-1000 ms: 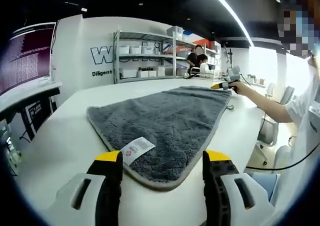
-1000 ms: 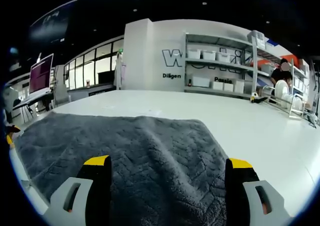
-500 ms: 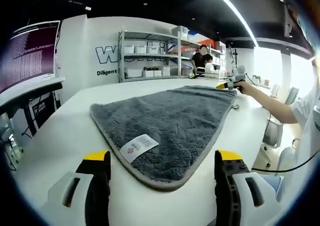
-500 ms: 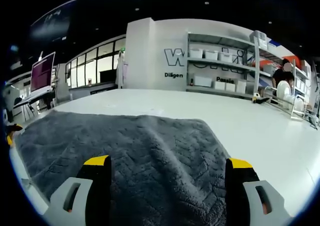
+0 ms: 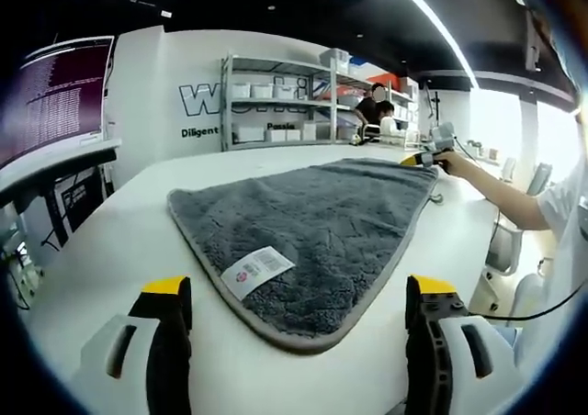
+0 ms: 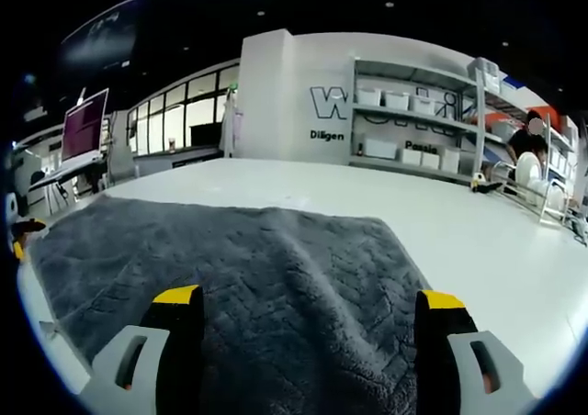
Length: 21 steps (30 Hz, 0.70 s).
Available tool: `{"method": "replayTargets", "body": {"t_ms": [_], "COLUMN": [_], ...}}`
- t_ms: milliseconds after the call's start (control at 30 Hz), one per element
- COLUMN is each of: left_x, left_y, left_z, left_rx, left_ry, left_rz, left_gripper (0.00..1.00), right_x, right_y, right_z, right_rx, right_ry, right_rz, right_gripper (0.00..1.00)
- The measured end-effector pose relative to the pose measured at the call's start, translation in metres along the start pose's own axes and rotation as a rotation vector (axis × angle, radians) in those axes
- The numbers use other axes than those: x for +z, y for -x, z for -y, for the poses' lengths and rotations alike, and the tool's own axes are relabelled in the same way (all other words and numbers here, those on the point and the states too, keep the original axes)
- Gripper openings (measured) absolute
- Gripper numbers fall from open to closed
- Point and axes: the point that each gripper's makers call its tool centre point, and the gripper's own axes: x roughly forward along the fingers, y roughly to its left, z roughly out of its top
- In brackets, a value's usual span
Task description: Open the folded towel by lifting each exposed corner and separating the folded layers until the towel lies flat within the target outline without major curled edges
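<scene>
A grey towel [image 5: 308, 220] lies spread on the white table [image 5: 110, 250], with a paler hem and a white barcode label [image 5: 257, 270] near its nearest corner. My left gripper [image 5: 299, 297] stands open just short of that corner, with nothing between its yellow-tipped fingers [image 5: 167, 288]. At the towel's far right corner the right gripper [image 5: 424, 157] shows in a person's hand. In the right gripper view the towel [image 6: 248, 277] spreads out ahead with a soft ridge in it, and my right gripper [image 6: 308, 300] is open over its near edge.
Shelves with white bins [image 5: 276, 103] stand behind the table, and people are beside them. A dark monitor [image 5: 50, 98] sits at the left on a desk. A person's arm and white sleeve [image 5: 542, 204] reach in from the right. Bare tabletop [image 6: 478, 241] lies right of the towel.
My left gripper has backed away from the towel's near corner and its jaws have spread wider. The right gripper view has shifted slightly; the towel lies as before.
</scene>
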Motion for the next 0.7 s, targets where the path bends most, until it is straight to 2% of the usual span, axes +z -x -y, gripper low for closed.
{"method": "replayTargets", "body": {"t_ms": [400, 600, 700], "left_x": [-0.001, -0.001, -0.002], "left_y": [0.003, 0.004, 0.003], "left_z": [-0.006, -0.006, -0.005], "left_rx": [0.033, 0.034, 0.030], "left_ry": [0.021, 0.024, 0.024], "left_rz": [0.017, 0.026, 0.022], "left_gripper": [0.99, 0.99, 0.99], "right_x": [-0.001, 0.003, 0.001], "right_y": [0.000, -0.002, -0.004], "right_z": [-0.012, -0.039, -0.045], "right_rx": [0.054, 0.187, 0.206], "right_ry": [0.000, 0.000, 0.018], "right_rz": [0.006, 0.028, 0.017], "right_gripper": [0.98, 0.98, 0.99]}}
